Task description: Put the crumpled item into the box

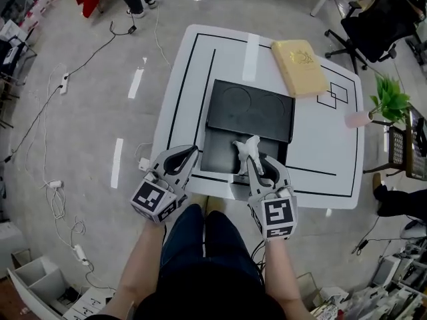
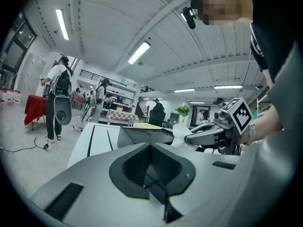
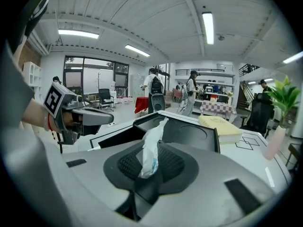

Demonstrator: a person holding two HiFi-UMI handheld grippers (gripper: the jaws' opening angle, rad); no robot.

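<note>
the person stands at the near edge of the white worktop (image 1: 320, 145), both bare forearms reaching forward and down from the body, elbows tucked in either side of the dark trousers.

the right claw (image 1: 255, 162) is pushed out over the front part of the open black box (image 1: 217, 155), its marker cube turned up toward the person's head. its jaws are closed onto the crumpled item (image 1: 247, 149), a white wad of thin paper. in the right gripper view the wad (image 3: 151, 148) is pinched low between the dark pads (image 3: 173, 164) and sticks up above them in a twisted tail. the held item hangs over the box's inside, just in front of the raised lid with its two round recesses, and i cannot tell whether it touches the box floor.

the left claw (image 1: 189, 154) sits off to the left, near the box's front left corner, angled inward toward the other claw. its own view shows the jaws brought together with nothing between them (image 2: 154, 174).

a yellow pad (image 1: 299, 65) lies on the far right of the worktop, well apart from the box, and a green plant (image 1: 388, 99) stands beyond the right edge.
</note>
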